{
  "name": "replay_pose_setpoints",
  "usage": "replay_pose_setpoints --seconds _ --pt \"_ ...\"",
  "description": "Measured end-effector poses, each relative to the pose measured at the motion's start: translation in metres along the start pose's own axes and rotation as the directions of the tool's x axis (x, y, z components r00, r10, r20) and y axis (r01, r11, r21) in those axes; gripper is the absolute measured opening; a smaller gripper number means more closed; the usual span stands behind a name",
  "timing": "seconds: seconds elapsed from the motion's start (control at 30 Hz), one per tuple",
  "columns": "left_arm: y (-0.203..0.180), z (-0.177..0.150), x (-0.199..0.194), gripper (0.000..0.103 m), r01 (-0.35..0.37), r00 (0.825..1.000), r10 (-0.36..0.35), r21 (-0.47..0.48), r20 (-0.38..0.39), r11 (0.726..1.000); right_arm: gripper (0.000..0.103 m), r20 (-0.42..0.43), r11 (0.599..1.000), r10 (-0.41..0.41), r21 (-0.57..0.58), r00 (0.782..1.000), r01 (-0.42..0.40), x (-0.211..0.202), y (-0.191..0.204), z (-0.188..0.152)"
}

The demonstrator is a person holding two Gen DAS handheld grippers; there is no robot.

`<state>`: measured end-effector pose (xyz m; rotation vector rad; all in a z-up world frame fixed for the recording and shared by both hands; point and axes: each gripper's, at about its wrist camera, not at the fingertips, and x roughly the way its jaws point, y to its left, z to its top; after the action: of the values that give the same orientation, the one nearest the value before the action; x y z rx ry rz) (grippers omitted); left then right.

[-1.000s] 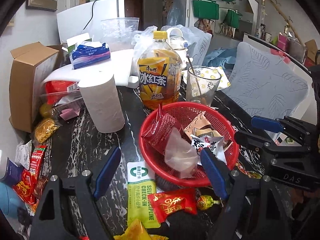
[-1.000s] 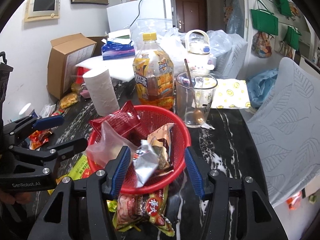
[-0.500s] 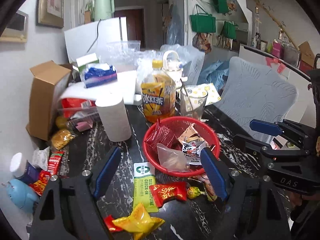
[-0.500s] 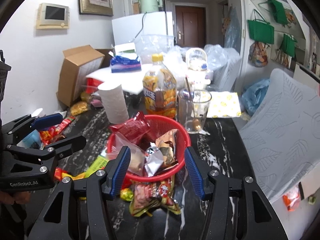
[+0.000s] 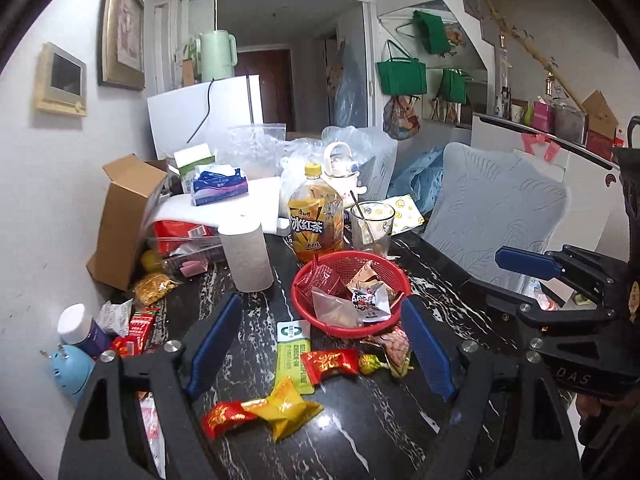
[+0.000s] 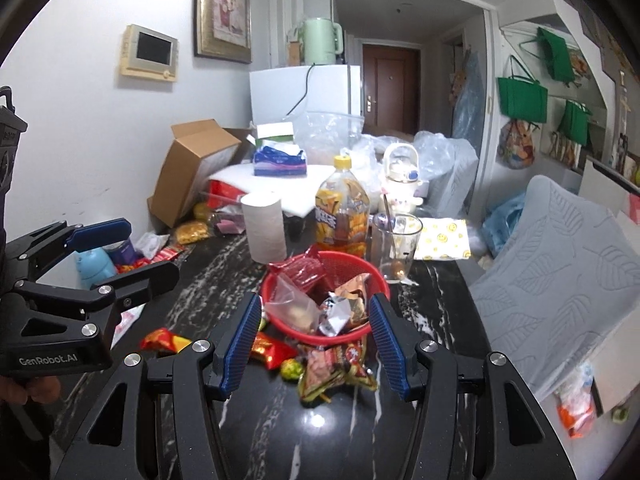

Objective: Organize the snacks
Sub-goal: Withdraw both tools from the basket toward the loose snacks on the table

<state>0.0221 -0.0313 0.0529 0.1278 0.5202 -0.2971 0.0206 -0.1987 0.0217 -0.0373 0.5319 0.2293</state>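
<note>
Red basket of snack packets: on the black marble table, before the iced-tea bottle. Loose wrappers beside it. Left gripper and right gripper: jaws apart, empty, above the table.

Both cameras look forward and somewhat downward along their own tongs, from above the near edge of the counter, fairly near the red basket. The left view sits left of the basket, the right view more head-on. Both share the basket, tea bottle and paper roll.
</note>
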Motion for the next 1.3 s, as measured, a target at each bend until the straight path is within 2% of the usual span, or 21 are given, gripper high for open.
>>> replay_pose_setpoints --seconds 0.3,0.63,0.9,1.0,1.3 --pt "-0.009 -0.023 -0.045 0.081 -0.013 1.000 0.013 0.002 0.022 1.000 0.056 0.034 1.000 0.015 -0.004 0.999 -0.014 -0.041 0.017 -0.018" --pt "0.004 -0.058 -0.062 0.081 -0.053 0.999 0.053 -0.045 -0.002 0.998 0.056 0.035 0.998 0.060 -0.010 0.998 -0.060 -0.056 0.040 -0.043" --pt "0.030 -0.080 -0.056 0.081 -0.134 0.990 0.128 -0.095 -0.067 0.986 0.056 -0.020 0.996 0.091 -0.020 0.996 -0.092 -0.039 0.056 -0.056" --pt "0.043 -0.088 -0.051 0.081 -0.159 0.985 0.147 -0.133 -0.095 0.978 0.061 -0.046 0.993 0.117 -0.030 0.992 -0.118 -0.026 0.064 -0.058" --pt "0.082 -0.110 -0.028 0.081 -0.200 0.972 0.164 -0.223 -0.170 0.954 0.061 -0.123 0.977 0.201 -0.048 0.972 -0.208 0.022 0.087 -0.058"
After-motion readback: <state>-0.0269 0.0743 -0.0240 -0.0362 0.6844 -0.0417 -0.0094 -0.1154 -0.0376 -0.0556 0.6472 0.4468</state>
